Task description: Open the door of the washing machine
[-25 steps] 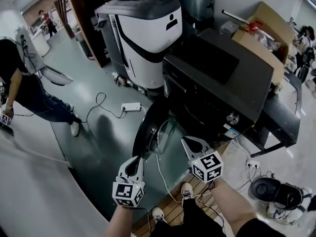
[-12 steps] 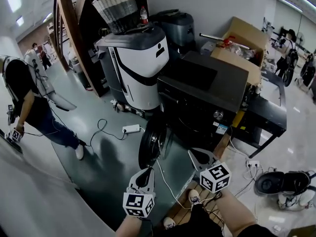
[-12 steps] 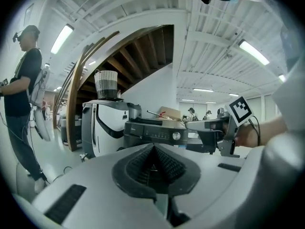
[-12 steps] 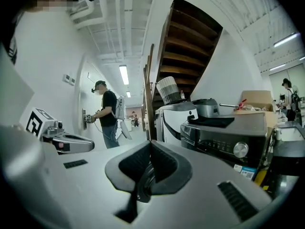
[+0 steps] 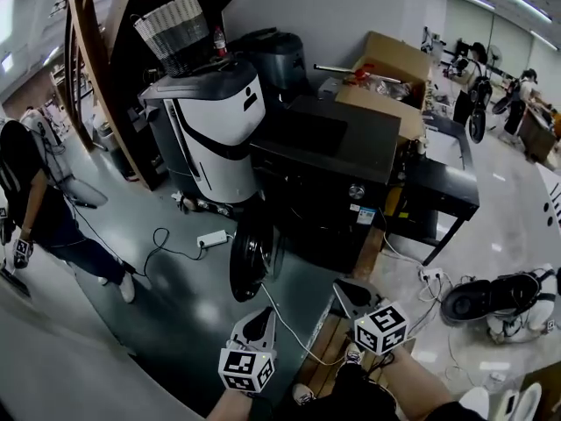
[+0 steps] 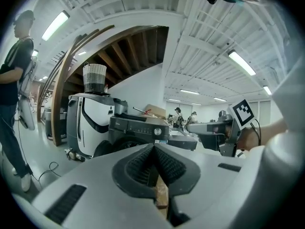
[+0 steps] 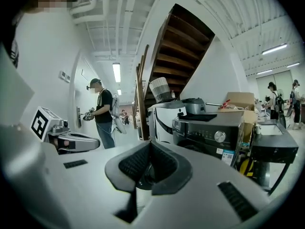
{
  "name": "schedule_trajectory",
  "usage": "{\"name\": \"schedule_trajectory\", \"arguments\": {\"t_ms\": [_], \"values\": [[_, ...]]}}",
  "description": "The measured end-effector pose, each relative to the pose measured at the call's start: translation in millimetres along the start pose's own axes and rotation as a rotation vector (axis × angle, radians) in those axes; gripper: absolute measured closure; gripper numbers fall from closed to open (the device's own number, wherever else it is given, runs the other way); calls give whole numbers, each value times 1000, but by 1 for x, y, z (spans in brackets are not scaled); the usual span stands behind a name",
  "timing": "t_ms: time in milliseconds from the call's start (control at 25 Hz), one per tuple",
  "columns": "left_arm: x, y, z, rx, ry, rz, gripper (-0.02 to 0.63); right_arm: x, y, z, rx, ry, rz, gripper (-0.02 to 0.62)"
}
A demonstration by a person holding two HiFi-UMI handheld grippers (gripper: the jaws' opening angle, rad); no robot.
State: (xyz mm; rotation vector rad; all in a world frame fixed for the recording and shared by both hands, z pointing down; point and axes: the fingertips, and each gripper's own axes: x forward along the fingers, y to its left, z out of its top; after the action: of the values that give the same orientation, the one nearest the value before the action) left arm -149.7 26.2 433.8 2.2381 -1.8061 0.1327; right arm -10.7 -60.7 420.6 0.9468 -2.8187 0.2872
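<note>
The left hand-held gripper (image 5: 261,321) sits low in the head view, close to the person's body. Its jaws are pressed together with nothing between them, as the left gripper view (image 6: 154,148) shows. Just beside it, the right hand-held gripper (image 5: 349,292) is also pressed shut and empty, which the right gripper view (image 7: 150,148) confirms. Both point roughly level toward the washing machine, and neither touches it.

Below the grippers, the person's shoes (image 5: 302,395) stand on wooden slats (image 5: 326,340).

Ahead stands a black front-loading washing machine (image 5: 326,178) with a silver dial (image 5: 356,191) on its front panel. Its round door (image 5: 251,253) is already open. It is swung out toward the picture's left and seen nearly edge-on above the grey-green floor (image 5: 175,305). The door is well apart from both grippers.

Left of the washer stands a tall white and grey machine (image 5: 215,130) with a woven basket (image 5: 179,32) on top. A white power strip (image 5: 212,238) lies on the floor in front of it. Behind the washer is an open cardboard box (image 5: 390,67), and a low black stand (image 5: 445,187) is at its right. At the far left a person (image 5: 35,209) in dark clothes walks by.
</note>
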Motion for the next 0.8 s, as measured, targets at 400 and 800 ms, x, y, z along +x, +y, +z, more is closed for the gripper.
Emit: {"name": "schedule_trajectory", "arguments": {"t_ms": [400,800], "values": [[-2,-38,-20,-14,31,-65,589,-35,-1,-29,43,31,-29,578],[-9,-47,-23,-8,40,-64,589,-44,10,-39,43,52,-10,578]]}}
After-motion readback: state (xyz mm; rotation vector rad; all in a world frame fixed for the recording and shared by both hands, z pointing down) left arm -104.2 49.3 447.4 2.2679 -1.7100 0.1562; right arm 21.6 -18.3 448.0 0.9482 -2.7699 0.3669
